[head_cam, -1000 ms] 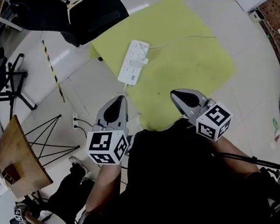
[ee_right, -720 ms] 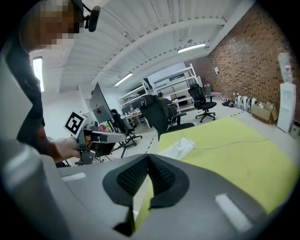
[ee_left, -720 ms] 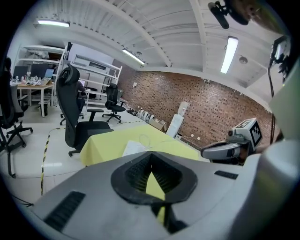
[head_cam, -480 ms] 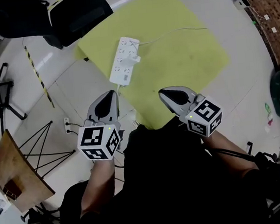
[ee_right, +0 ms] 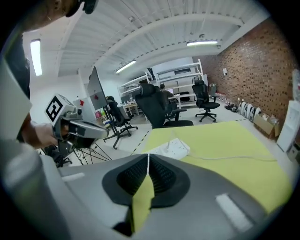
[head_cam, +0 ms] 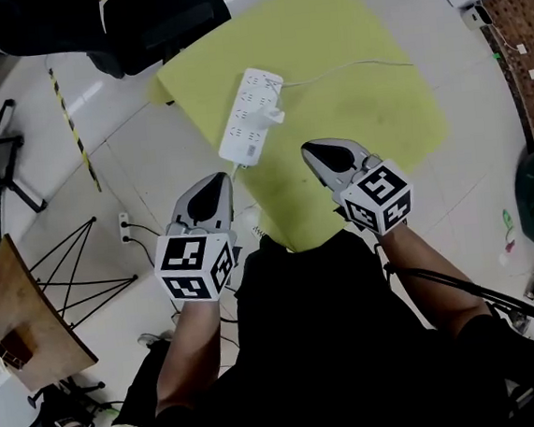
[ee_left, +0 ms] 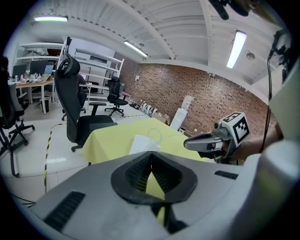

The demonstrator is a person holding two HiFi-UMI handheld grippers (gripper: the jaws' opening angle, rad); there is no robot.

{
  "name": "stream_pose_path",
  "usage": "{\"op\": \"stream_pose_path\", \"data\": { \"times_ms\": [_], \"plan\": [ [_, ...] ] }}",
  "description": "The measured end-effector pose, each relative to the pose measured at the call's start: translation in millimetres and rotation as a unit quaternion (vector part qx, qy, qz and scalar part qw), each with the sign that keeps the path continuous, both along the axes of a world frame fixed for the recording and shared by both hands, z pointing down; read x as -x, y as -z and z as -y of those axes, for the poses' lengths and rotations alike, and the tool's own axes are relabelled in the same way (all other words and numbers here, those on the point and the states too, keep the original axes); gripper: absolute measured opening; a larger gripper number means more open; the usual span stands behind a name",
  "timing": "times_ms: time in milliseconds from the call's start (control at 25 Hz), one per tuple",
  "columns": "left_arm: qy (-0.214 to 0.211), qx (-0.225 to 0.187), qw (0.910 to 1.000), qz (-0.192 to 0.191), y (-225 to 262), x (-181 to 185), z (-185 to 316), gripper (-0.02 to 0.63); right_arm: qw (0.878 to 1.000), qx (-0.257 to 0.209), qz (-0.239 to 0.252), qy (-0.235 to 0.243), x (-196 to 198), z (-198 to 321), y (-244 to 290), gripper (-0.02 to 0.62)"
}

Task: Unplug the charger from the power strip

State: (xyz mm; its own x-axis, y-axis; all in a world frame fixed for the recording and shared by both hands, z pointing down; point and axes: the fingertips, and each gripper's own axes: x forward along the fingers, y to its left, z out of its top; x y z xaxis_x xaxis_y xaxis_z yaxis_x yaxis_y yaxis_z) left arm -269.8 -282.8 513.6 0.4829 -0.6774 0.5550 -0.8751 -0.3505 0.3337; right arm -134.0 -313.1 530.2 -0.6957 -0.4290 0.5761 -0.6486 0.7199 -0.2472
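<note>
both my tongs, left gripper (head_cam: 215,182) and right gripper (head_cam: 315,152), are pressed together, empty, nearer than the power strip (head_cam: 249,118); the charger (head_cam: 276,117) on its right side is hard to make out.

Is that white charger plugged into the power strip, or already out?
Plugged in: the charger sits on the power strip, its cable trailing right.

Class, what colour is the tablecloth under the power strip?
Pale yellow-green; the tablecloth shows best in the head view.
</note>
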Motion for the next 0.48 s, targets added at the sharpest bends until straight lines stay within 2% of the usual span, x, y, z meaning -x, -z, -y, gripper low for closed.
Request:
{"op": "stream_pose_path", "data": {
  "times_ms": [280, 480],
  "plan": [
    [0.006, 0.018, 0.9998, 0.002, -14, 6, 9, 0.005, 0.999, -0.011, -0.044, 0.023, 7, 34, -36, 0.064],
    [0.003, 0.021, 0.9997, 0.008, -20, 7, 15, 0.005, 0.997, -0.008, -0.072, 0.04, 13, 50, -64, 0.129]
  ]
}}
